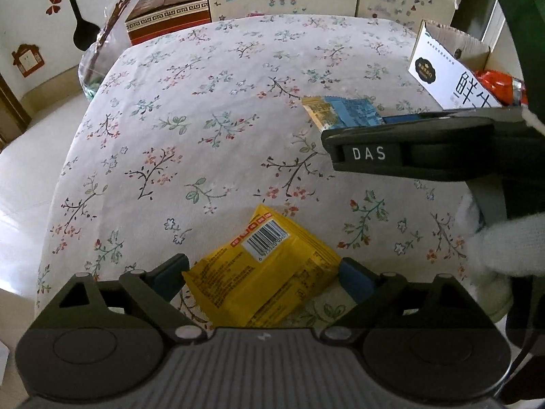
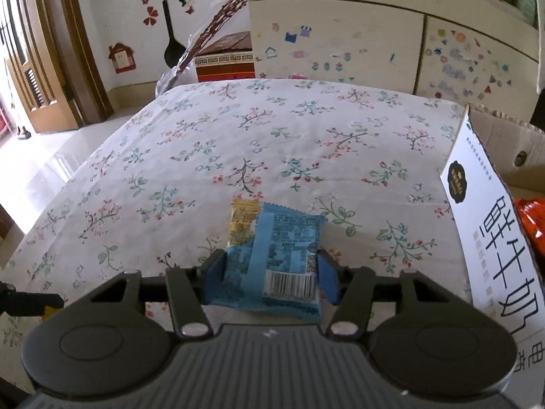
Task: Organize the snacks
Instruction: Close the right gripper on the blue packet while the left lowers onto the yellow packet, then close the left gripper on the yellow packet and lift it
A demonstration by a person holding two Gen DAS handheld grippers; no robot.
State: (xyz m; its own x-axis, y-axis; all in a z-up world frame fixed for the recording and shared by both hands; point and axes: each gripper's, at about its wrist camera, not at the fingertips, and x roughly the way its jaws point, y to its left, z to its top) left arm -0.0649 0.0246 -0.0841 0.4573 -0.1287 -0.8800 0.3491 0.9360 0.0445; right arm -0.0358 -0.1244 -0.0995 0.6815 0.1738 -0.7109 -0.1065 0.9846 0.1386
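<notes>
Nearest in the left wrist view, the left gripper [image 1: 264,277] straddles a yellow snack packet [image 1: 262,269] lying barcode-up on the flowered tablecloth [image 1: 190,109]. Its blue pads sit at the packet's two edges, the right one touching or nearly so, while the left one shows a sliver of gap, so the jaws look spread around the packet rather than clamped on it. To finish this grab well, I judge the pads should meet the packet squarely across its middle and squeeze only until the wrapper firms up, since a puffy bag can slip out sideways.

In the right wrist view, the right gripper [image 2: 270,277] is pinching a blue snack packet [image 2: 276,255] from both sides, its pads pressed into the wrapper, with the packet's far end lying on the cloth. The grip sits near the barcode end, so a level, slow lift should keep the far end from flopping.

Farther to the right stands an open cardboard box [image 2: 490,225] with a white printed side, and an orange packet [image 2: 531,218] already lies inside. It is the likely destination. Each packet should clear the box's tall wall before release, and the two grippers, close together here, are best moved one at a time.
</notes>
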